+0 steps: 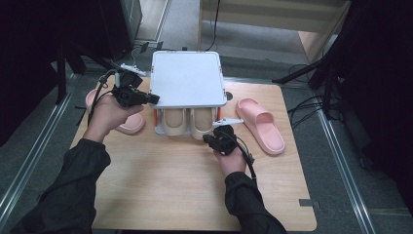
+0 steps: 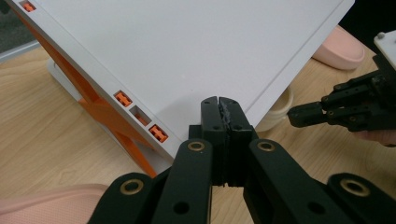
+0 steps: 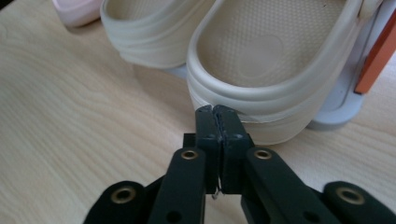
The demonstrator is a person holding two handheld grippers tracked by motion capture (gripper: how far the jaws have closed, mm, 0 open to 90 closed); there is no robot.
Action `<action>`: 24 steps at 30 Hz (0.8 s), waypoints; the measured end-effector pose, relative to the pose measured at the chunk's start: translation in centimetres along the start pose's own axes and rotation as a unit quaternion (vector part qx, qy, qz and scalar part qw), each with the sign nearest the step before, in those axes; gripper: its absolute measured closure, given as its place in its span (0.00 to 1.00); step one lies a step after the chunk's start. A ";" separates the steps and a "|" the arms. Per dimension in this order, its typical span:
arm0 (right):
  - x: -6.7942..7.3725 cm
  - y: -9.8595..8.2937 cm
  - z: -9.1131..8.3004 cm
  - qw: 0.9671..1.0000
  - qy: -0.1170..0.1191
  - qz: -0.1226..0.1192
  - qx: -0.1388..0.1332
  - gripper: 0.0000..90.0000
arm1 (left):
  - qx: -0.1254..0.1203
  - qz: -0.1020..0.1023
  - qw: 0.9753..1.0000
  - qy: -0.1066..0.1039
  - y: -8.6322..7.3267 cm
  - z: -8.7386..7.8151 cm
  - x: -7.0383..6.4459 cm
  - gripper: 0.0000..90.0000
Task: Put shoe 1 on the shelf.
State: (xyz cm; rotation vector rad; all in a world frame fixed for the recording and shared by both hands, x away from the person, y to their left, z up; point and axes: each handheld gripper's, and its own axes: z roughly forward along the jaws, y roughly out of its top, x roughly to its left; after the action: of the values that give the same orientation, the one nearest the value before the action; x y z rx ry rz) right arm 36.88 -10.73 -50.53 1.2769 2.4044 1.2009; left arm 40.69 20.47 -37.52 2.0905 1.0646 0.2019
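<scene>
Beige clog (image 3: 261, 70) sits just ahead of the right gripper (image 3: 217, 112), jaws pressed together on nothing; left gripper (image 2: 219, 103), likewise closed and empty, meets the white rack (image 2: 187, 51) corner.

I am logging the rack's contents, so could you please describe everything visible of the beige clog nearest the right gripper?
The beige foam-like clog looks soft and matte, with a thick ribbed rim and a finely textured footbed. It sits level on the lower shelf of the white shoe rack with orange braces, heel outward, beside its matching beige clog. The right gripper, fingers closed together, is at its heel wall; actual contact is unclear.
</scene>
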 end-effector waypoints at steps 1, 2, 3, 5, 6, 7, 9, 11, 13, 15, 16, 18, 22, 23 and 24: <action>-0.1 0.2 0.2 1.000 0.002 0.006 -0.001 0.98 | 0.000 0.000 1.000 0.000 0.0 0.0 0.0 1.00; -0.2 0.3 0.3 1.000 0.002 0.006 -0.002 0.98 | 0.000 0.000 1.000 0.001 0.0 0.0 0.0 1.00; -0.3 0.5 0.5 1.000 -0.003 0.004 -0.002 0.98 | 0.000 0.000 1.000 0.001 0.0 0.0 0.0 1.00; -0.4 0.8 0.8 1.000 -0.009 0.002 0.000 0.99 | 0.002 0.000 1.000 0.003 0.1 0.0 -0.1 1.00; -0.5 1.1 1.0 1.000 -0.015 -0.002 0.001 0.99 | 0.001 -0.001 1.000 0.003 0.0 0.0 -0.1 1.00; -0.6 1.2 1.1 1.000 -0.017 -0.003 0.002 0.99 | 0.001 -0.001 1.000 0.003 0.0 0.0 -0.1 1.00; -0.6 1.3 1.3 1.000 -0.017 0.003 0.003 0.99 | 0.000 -0.003 1.000 0.000 0.0 0.0 0.0 1.00; -0.6 1.2 1.2 1.000 -0.013 0.007 0.002 0.99 | -0.003 -0.008 1.000 -0.006 -0.1 -0.1 0.3 0.97; -0.5 1.0 0.8 1.000 -0.009 0.009 0.005 0.99 | -0.002 -0.014 1.000 -0.009 0.0 -0.2 0.4 0.93; -0.4 0.7 0.1 1.000 -0.004 0.006 -0.001 0.98 | 0.000 -0.011 1.000 -0.007 0.0 -0.2 0.3 0.91; -0.4 0.5 -0.3 1.000 0.005 0.008 -0.003 0.96 | 0.002 -0.013 1.000 -0.010 0.1 -0.3 0.3 0.88; -0.2 0.1 -1.0 1.000 0.014 0.009 -0.003 0.93 | 0.004 -0.016 1.000 -0.011 0.2 -0.3 0.2 0.79; 0.2 -0.7 -2.7 0.999 0.037 0.005 -0.005 0.85 | 0.000 -0.032 0.999 -0.016 0.3 -0.8 0.2 0.64; 0.3 -1.0 -3.2 0.999 0.041 -0.001 0.000 0.83 | -0.007 -0.032 0.999 -0.023 0.3 -1.4 0.1 0.61; 0.4 -1.1 -3.5 0.999 0.045 -0.004 0.001 0.79 | -0.008 -0.030 0.999 -0.022 0.3 -1.7 0.0 0.59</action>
State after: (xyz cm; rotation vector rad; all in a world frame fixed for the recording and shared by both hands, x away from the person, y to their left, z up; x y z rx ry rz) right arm 34.23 -12.76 -48.93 1.2373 2.4708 1.2811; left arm 40.11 21.31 -36.12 2.0356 1.0938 0.1331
